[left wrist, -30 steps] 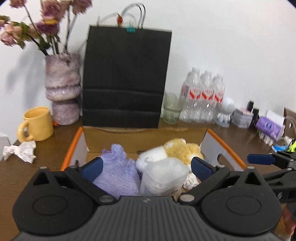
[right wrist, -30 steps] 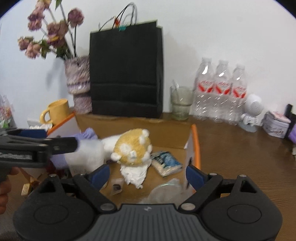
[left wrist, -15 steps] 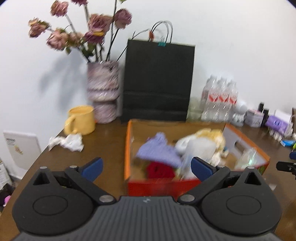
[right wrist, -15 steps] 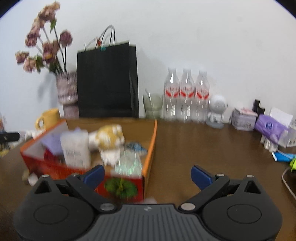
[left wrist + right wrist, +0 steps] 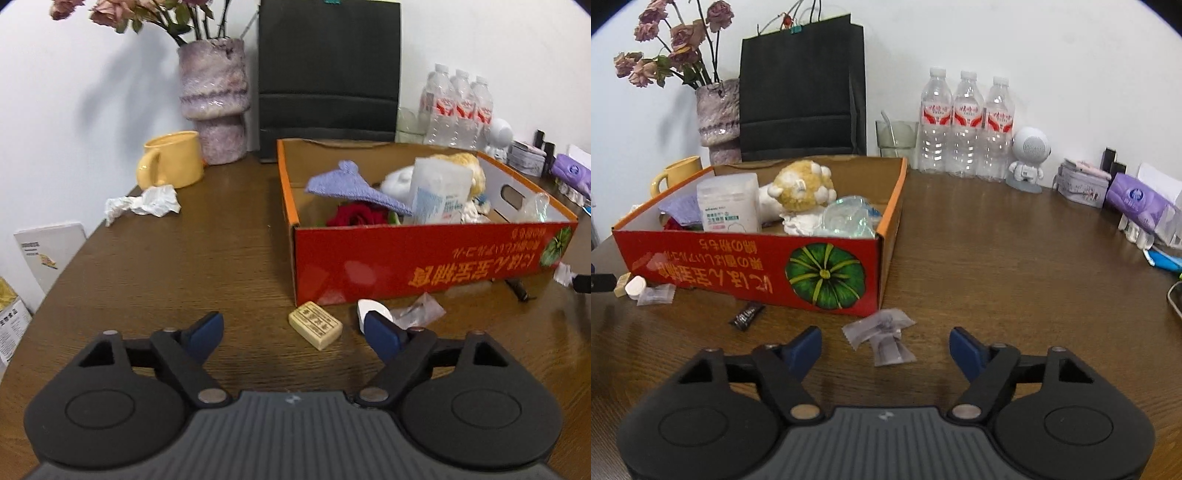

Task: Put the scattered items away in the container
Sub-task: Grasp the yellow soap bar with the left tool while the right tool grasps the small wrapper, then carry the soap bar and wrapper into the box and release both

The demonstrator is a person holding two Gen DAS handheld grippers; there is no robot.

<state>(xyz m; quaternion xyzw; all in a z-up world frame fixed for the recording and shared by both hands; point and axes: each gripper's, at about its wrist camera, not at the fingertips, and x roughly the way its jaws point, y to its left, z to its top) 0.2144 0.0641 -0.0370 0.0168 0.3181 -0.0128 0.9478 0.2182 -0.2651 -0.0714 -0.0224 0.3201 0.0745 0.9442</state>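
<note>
Two handheld tongs are hovering low over a brown wooden worktop, in front of a red and orange cardboard box that is already holding soft toys, a purple cloth, a red rose and a plastic tub. The left tongs are standing apart but closing, w/ a small cream tile, printed on top, lying between the blue tips; the pads are not touching it yet. A white oval piece and a clear wrapper are lying just beside the tile, near the box's front wall. The right tongs are also apart and closing, w/ a crumpled pale purple sachet lying between the tips, untouched. A dark candy wrapper is lying nearby, left of the sachet. Judging by looks, the tile is probably stiff, light and smooth, so it is best pinched across its short sides, squarely, or it may skid on the wood. The sachet is likely very light, soft and crinkly; gripping its bunched middle seems safest, since a thin edge could slip out. Both items are lying outside the box, close to its front wall.
</note>
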